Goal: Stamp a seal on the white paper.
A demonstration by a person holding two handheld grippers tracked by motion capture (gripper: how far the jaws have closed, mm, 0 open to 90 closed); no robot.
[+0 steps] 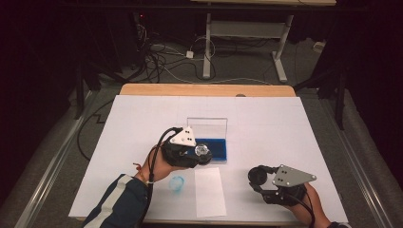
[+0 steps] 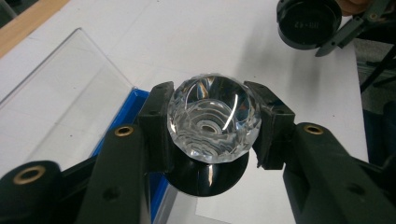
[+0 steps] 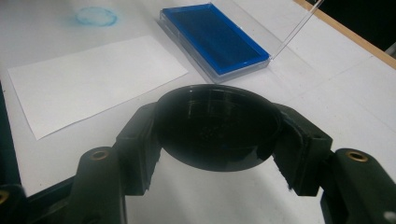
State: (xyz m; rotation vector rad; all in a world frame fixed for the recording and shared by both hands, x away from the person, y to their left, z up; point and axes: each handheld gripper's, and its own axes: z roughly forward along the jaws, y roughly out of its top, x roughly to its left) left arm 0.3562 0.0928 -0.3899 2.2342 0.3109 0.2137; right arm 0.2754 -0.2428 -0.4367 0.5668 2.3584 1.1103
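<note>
White table sheet (image 1: 266, 123) carries an open blue ink pad (image 1: 214, 148), clear lid (image 1: 207, 127) upright behind it. A blank paper slip (image 1: 209, 191) lies in front; a faint blue ring print (image 1: 177, 183) sits to its left on the sheet.

Left gripper (image 2: 212, 123) is clamped on a faceted clear-handled stamp (image 2: 213, 122), black base below the crystal knob. In the high view it hangs over the near left edge of the pad. Right gripper (image 3: 217, 135) is clamped on a round black cap (image 3: 218, 133), held low over the sheet, well apart to the right.

Step in hand, as I judge it: inking, or carrying to the slip. Keep the stamp face level; press straight down without rocking; lift vertically to avoid smearing. Cap hand should stay clear.

Hard to make out: the stamp face itself, hidden underneath. Cannot tell whether it touches the pad. Lettering on the cap is blurred. Right forearm cut off at frame edge.
</note>
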